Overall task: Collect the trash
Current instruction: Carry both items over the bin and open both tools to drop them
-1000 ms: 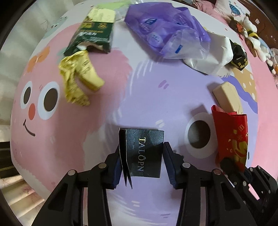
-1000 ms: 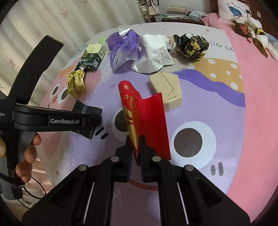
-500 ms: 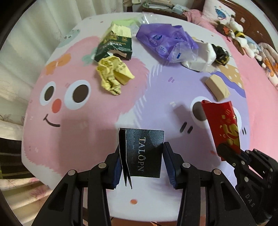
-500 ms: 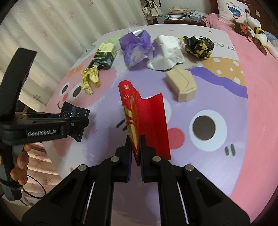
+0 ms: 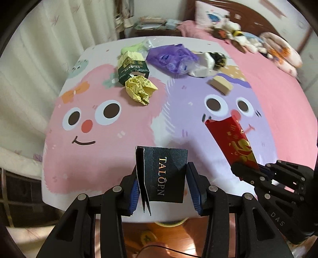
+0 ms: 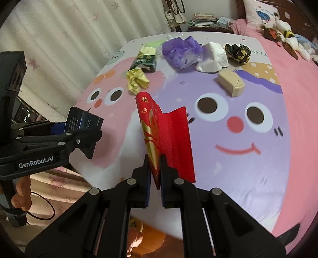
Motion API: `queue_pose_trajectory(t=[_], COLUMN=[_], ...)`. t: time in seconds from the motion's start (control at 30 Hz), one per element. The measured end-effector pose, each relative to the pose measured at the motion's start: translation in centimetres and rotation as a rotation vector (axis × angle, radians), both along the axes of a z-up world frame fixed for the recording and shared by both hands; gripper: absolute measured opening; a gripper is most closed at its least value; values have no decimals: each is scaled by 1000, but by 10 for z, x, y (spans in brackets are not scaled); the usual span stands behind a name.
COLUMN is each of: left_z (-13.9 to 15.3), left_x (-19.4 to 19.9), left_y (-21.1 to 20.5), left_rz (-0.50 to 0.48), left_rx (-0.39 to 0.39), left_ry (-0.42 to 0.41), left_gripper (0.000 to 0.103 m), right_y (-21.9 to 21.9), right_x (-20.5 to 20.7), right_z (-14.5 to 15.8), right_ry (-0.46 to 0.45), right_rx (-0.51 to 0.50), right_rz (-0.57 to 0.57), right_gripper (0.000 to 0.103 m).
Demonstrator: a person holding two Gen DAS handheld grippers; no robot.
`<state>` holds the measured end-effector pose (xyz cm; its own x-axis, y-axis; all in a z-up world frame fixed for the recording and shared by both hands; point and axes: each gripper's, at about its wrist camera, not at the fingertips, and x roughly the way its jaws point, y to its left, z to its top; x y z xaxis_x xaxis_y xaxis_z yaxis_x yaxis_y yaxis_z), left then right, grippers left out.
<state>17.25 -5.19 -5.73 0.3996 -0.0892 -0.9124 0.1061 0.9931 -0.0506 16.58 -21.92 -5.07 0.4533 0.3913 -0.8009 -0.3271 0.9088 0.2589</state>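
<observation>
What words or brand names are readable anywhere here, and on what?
"TALOPN": black box in the left tool.
"GenRobot.AI": left tool's body.
"DAS": right tool.
Gold characters on red envelope, print on green box: unreadable.

A home bedroom is indicated by a bed [image 6: 298,123] spread with a cartoon-face sheet, a pillow [image 6: 260,13], soft toys [image 6: 286,33] and curtains [image 6: 59,39].

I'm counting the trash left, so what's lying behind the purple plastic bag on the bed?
Behind the purple plastic bag a pale green piece and clear crinkled plastic poke out. How far they run under it is covered.
</observation>
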Motion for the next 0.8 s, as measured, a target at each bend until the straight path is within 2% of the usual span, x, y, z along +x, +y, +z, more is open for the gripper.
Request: queue_pose_trajectory(t=[0.2, 0.37, 0.6, 0.8], left_z=[9, 0, -38, -90], left_x=[-61, -107, -155, -178], left_y=[35, 53, 60, 49], left_rz=[-92, -153, -208, -221], left_rx=[-26, -52, -68, -71], left_ry=[-32, -23, 72, 149], left_gripper=[43, 43, 43, 43], right_y=[38, 65, 80, 75], right_x=[-62, -121, -191, -220], right_z=[3, -5, -35, -77], right_ry=[-18, -20, 58, 166], right_rx=[4, -16, -20, -25], right_rz=[-99, -172, -262, -308], right_gripper=[6, 6, 6, 6])
